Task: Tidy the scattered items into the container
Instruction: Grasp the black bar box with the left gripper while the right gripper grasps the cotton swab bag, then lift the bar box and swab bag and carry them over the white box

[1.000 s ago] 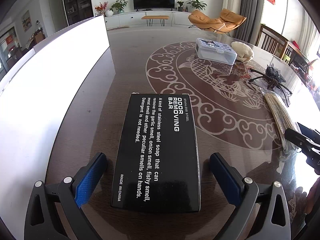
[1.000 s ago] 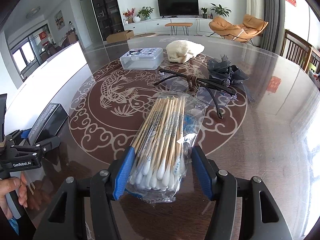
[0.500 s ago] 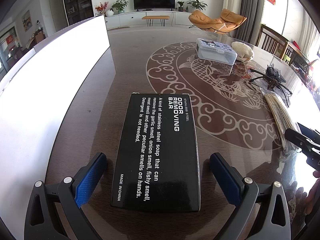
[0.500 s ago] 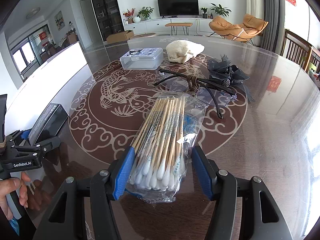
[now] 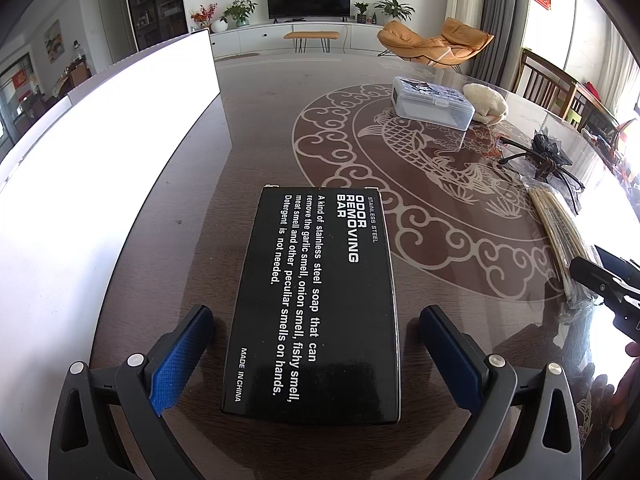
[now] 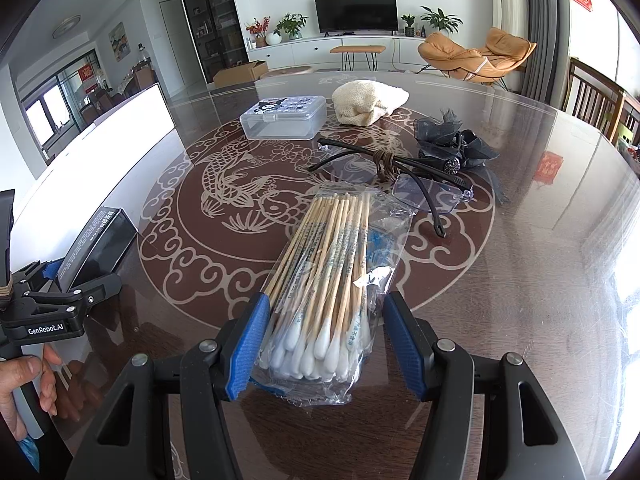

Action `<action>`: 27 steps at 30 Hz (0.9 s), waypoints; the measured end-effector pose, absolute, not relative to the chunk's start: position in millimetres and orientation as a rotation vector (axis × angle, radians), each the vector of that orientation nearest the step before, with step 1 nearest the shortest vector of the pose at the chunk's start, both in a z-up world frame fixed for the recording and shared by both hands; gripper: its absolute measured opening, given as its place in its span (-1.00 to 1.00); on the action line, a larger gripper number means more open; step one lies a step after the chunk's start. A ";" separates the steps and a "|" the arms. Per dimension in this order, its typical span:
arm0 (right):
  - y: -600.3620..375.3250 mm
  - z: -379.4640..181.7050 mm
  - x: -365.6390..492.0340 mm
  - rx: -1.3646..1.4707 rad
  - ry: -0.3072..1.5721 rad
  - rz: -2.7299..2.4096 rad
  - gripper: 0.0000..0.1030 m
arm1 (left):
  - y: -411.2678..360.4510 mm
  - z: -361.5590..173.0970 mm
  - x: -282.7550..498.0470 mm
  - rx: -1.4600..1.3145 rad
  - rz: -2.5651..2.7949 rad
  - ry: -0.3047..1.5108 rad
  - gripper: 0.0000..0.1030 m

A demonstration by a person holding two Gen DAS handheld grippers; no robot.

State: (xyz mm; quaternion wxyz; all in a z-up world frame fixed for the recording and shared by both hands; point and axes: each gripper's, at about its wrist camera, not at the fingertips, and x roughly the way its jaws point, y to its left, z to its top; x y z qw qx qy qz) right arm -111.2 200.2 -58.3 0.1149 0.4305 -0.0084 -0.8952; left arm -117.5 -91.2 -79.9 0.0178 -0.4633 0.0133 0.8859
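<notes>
The black box (image 5: 312,304) lies flat on the worktop (image 5: 240,128) at lower centre of the left view, long axis running up the frame. The left gripper (image 5: 316,356) straddles it, wide open, pads clear; close squarely on its long sides. The right gripper (image 6: 326,344), likewise open and holding nothing, straddles the cotton swab packet (image 6: 332,280), sticks pointing away.

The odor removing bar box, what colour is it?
Black box with white lettering, clearest in the left wrist view.
</notes>
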 end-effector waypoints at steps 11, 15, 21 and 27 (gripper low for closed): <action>200.8 -58.2 -110.8 1.260 -0.033 -2.621 0.17 | -91.3 -79.7 -117.3 -1.439 2.752 0.039 1.00; 198.9 -58.2 -110.9 1.264 -0.015 -2.625 0.17 | -91.3 -79.6 -117.5 -1.440 2.752 0.039 1.00; 200.6 -58.5 -112.6 1.259 -0.030 -2.623 0.12 | -90.9 -71.7 -111.8 -1.372 2.781 0.042 0.13; 214.6 -54.1 -99.0 1.249 -0.123 -2.589 -0.39 | -89.4 -66.1 -88.6 -1.352 2.723 -0.083 0.12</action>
